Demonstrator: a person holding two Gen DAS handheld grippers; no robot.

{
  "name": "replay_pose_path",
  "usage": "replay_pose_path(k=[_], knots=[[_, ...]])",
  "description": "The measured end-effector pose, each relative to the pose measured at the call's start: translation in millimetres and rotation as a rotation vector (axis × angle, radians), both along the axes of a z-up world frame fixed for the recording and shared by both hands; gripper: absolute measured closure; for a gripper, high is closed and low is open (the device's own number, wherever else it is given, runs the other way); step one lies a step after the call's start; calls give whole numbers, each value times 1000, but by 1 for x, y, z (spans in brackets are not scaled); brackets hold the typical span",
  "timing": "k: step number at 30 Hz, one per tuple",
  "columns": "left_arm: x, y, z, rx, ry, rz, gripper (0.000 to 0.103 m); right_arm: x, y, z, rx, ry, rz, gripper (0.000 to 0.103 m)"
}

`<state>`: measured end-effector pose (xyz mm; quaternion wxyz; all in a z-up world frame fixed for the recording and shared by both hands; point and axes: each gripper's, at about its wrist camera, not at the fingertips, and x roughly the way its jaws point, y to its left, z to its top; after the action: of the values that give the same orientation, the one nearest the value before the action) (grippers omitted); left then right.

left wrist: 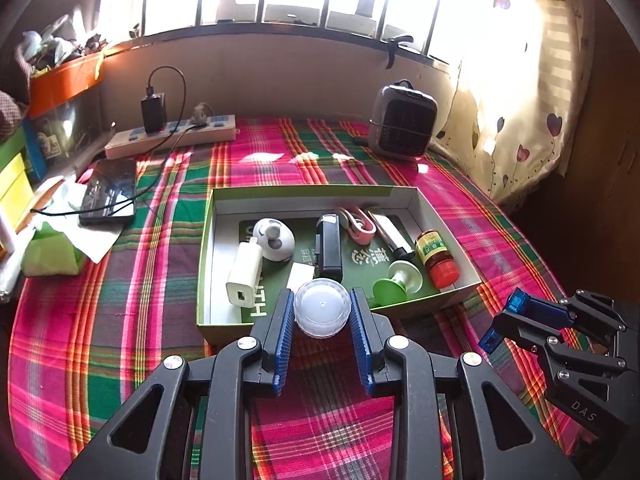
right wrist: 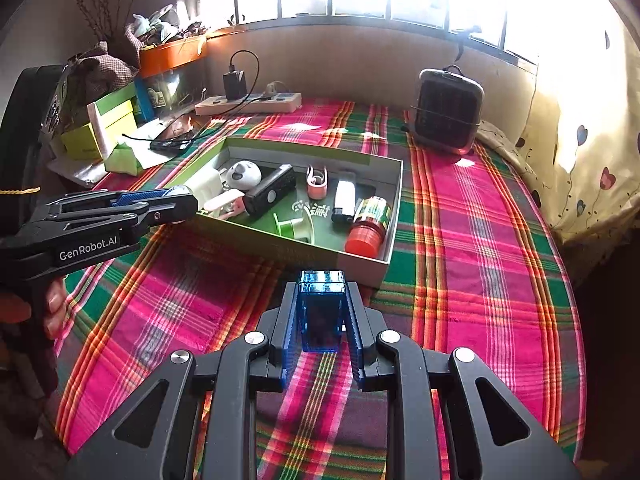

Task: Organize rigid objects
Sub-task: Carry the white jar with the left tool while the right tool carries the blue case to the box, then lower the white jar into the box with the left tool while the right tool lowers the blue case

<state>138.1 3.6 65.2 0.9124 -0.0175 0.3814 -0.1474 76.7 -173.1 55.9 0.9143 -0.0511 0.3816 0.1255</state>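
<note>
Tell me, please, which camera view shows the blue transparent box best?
The right wrist view shows it best: the blue transparent box fills the centre, clamped upright between the right hand-held gripper pads. In the left wrist view the same box appears only small at the right edge, mostly hidden by that gripper's black body.

The left gripper's [right wrist: 182,200] tips hide the box's [right wrist: 394,216] near left corner in the right wrist view. The jar [left wrist: 321,307] covers part of the box's near wall. The hand [right wrist: 36,312] is cut off at the left edge. Print on the bottle [left wrist: 434,258] is too small to read.
</note>
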Motion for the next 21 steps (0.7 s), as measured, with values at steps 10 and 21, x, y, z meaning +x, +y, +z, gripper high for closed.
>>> replay_pose_path(k=[10,21], knots=[[30,4,6,-9,1,6,76,35,2,12,30,0,-1,80],[72,2,-4,-19,44,10,76,93,12,6,84,51,1,80]])
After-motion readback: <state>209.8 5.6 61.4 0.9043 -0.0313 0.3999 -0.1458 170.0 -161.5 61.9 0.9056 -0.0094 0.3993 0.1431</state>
